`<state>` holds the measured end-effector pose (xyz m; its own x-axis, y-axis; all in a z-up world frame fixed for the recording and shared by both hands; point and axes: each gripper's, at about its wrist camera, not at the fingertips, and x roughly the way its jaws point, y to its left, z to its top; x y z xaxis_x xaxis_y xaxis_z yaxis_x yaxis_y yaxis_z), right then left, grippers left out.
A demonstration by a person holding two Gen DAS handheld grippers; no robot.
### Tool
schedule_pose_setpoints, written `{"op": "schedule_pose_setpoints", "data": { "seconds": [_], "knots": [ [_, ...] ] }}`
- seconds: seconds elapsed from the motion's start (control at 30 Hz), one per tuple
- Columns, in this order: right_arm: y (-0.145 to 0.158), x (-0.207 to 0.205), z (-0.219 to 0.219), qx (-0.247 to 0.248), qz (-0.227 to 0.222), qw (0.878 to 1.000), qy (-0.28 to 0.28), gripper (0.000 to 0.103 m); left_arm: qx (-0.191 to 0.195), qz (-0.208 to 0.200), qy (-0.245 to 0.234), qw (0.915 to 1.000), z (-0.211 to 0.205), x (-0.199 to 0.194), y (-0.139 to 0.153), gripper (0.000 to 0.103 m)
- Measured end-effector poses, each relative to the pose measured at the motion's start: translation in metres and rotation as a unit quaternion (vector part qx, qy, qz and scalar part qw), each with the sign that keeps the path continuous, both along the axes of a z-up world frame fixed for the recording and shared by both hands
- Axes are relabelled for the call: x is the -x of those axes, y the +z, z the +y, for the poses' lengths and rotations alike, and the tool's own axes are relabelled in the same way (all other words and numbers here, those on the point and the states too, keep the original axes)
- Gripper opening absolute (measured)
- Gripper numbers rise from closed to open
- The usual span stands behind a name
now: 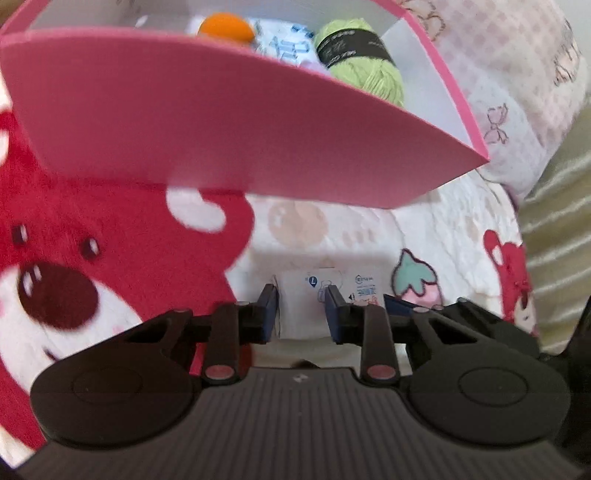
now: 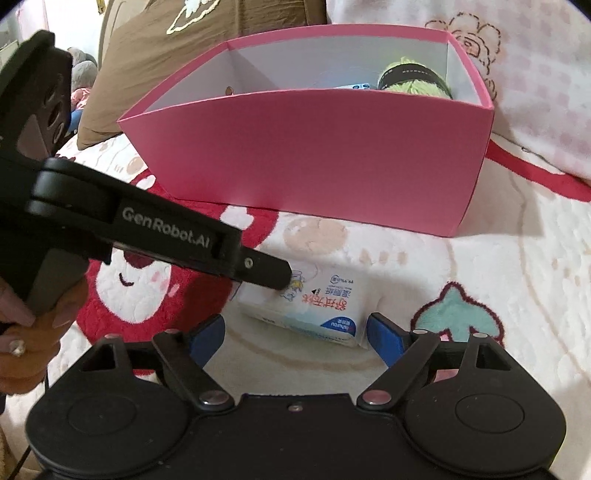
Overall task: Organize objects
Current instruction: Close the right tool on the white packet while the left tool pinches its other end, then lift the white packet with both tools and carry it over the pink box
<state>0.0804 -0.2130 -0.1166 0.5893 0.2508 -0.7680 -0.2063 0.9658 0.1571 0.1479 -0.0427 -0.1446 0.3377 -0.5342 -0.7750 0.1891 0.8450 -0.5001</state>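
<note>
A white wet-wipe pack (image 2: 317, 306) lies on the blanket in front of a pink box (image 2: 314, 155). My left gripper (image 1: 302, 314) is shut on the pack (image 1: 303, 295), one blue pad on each side. In the right wrist view the left gripper (image 2: 284, 278) comes in from the left, its tip on the pack's top. My right gripper (image 2: 295, 338) stands open just short of the pack, its pads wider than the pack and not touching it. Inside the box (image 1: 221, 129) are a green yarn ball (image 1: 362, 55), an orange ball (image 1: 225, 26) and white packets (image 1: 280, 44).
A plush blanket (image 2: 480, 258) with a red bear pattern covers the surface. Behind the box to the left leans a brown cushion (image 2: 166, 55), and a pink checked pillow (image 2: 535, 92) lies at the right. A person's hand (image 2: 22, 332) holds the left gripper's handle.
</note>
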Motion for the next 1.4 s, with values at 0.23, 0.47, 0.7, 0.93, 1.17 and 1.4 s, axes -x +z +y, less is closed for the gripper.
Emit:
{"op": "schedule_pose_setpoints", "data": {
  "seconds": [0.23, 0.47, 0.7, 0.93, 1.17, 1.4],
  "knots": [
    [-0.007, -0.003, 0.008, 0.022, 0.003, 1.000, -0.009, 0.092, 0.010, 0.036, 0.023, 0.9991, 0.000, 0.005, -0.007, 0.027],
    [-0.021, -0.007, 0.021, 0.068, -0.006, 0.998, -0.005, 0.093, -0.012, 0.017, 0.025, 0.9995, -0.009, 0.010, -0.005, 0.027],
    [-0.014, -0.002, 0.021, 0.083, -0.016, 0.996, -0.004, 0.085, -0.025, 0.003, 0.021, 0.9995, -0.011, 0.021, 0.011, 0.027],
    [0.004, 0.006, 0.020, 0.070, -0.017, 0.997, 0.013, 0.085, -0.021, 0.003, 0.030, 0.9993, -0.003, 0.033, 0.034, 0.027],
    [0.029, 0.014, 0.021, 0.061, -0.023, 0.997, 0.043, 0.087, -0.022, -0.017, 0.032, 0.9991, 0.004, 0.041, 0.062, 0.029],
    [0.048, 0.022, 0.021, 0.060, -0.045, 0.996, 0.056, 0.087, -0.010, -0.038, 0.026, 0.9989, 0.012, 0.049, 0.093, 0.030]
  ]
}}
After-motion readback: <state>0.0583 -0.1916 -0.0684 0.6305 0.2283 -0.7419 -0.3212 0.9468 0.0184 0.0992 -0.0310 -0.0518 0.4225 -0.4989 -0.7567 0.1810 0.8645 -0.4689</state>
